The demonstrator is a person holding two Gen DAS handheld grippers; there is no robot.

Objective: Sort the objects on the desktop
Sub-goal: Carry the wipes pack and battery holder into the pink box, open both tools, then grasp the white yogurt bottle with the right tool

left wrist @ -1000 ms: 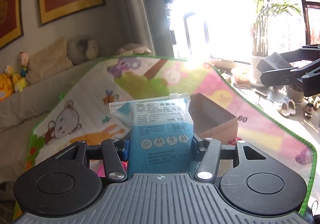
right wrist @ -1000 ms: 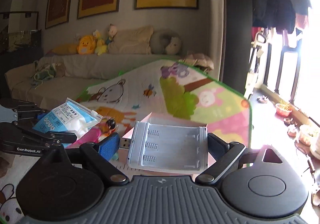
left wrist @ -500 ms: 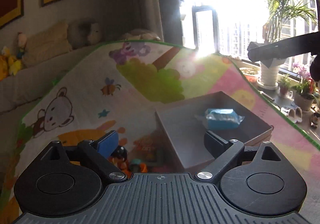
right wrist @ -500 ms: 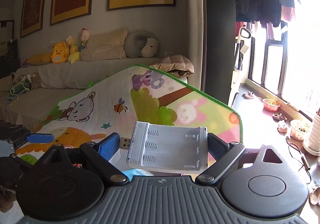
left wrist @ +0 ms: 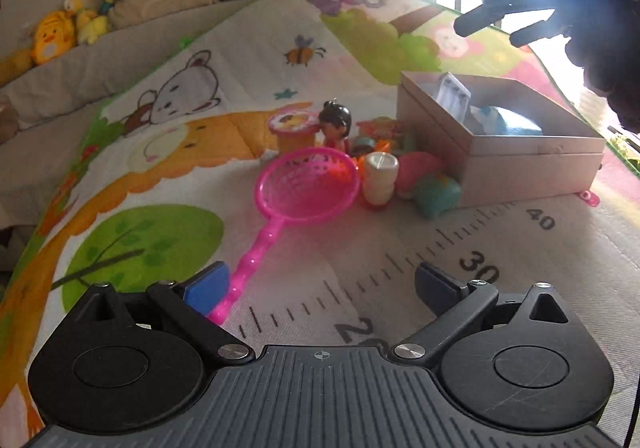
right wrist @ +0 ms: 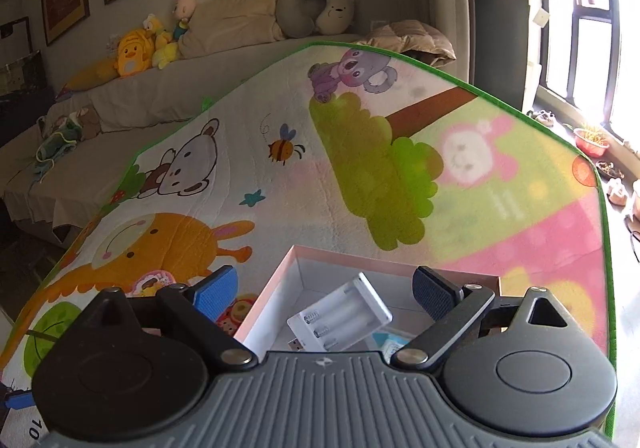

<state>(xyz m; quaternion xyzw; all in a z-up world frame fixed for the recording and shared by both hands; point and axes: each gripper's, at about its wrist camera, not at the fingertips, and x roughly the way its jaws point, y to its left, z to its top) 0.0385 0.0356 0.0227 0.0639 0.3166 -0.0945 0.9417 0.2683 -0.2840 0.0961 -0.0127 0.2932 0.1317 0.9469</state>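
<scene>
Left wrist: pink net [left wrist: 308, 187] before toys [left wrist: 404, 171].

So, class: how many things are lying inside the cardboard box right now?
2 visible: a white battery charger near the middle of the box, and a blue packet beside it, partly hidden by the right gripper. More could be hidden beneath.

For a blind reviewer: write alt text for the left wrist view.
The left gripper, jaws opening and empty, points at a pink toy net on a cartoon play mat. Small toys crowd beside a cardboard box; the right gripper hangs above.
</scene>
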